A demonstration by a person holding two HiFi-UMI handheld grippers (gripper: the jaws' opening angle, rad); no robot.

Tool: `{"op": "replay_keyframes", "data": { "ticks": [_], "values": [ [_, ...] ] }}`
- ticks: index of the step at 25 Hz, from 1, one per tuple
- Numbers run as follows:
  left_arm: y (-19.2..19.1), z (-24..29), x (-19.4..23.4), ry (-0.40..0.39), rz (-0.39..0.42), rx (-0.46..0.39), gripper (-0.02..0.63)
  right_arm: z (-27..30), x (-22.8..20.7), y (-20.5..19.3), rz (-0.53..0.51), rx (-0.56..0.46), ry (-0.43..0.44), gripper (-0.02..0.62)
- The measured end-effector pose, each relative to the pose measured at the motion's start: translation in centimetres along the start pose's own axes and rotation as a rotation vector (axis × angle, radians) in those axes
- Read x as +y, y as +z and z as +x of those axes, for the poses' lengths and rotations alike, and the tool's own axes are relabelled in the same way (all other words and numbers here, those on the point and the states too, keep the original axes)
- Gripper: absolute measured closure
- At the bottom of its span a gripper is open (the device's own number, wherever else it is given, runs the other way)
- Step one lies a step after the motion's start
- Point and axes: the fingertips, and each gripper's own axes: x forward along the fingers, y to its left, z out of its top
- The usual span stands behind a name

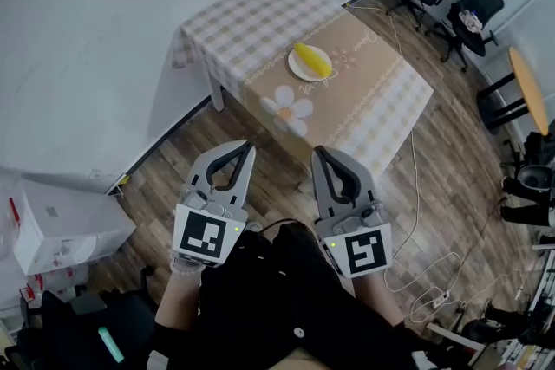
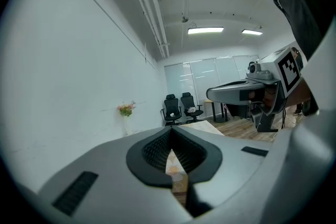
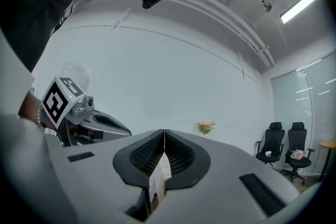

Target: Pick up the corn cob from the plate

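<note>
**Corn cob [image 1: 310, 60] untouched on its plate [image 1: 305, 77]**

The plate sits on the checked table [image 1: 251, 22]. The left gripper [image 1: 251, 146] and the right gripper [image 1: 316, 150] hang side by side, well short of the table. The jaws of each are closed together and hold nothing.

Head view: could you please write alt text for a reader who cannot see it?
A yellow corn cob lies on a white plate on a cloth-covered table. Nearer the camera, the left gripper and right gripper are held side by side, jaws shut and empty.
</note>
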Motion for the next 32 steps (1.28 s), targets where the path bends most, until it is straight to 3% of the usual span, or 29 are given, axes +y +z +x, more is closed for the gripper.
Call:
{"op": "replay_keyframes", "data": {
  "ticks": [2, 6, 20, 24, 32],
  "values": [
    [-0.3, -0.1, 0.1, -0.002, -0.007, 0.002, 0.594, 0.2, -0.1, -0.2, -0.007, 0.017, -0.013, 0.554],
    [-0.4, -0.4, 0.8, 0.031, -0.095, 0.035, 0.594, 0.5, -0.7, -0.8, 0.027, 0.038, -0.039, 0.554],
    [-0.8, 0.3, 3.1, 0.07, -0.062, 0.051, 0.594, 4.2, -2.4, -2.0, 0.049, 0.026, -0.022, 0.554],
    [-0.8, 1.6, 4.3, 0.063, -0.036, 0.048, 0.594, 5.9, -3.1, -2.4, 0.052, 0.035, -0.015, 0.554],
    [-0.8, 5.7, 6.1, 0.063, -0.065, 0.061, 0.594, 8.7, -6.4, -3.8, 0.036, 0.073, -0.022, 0.554]
  ]
}}
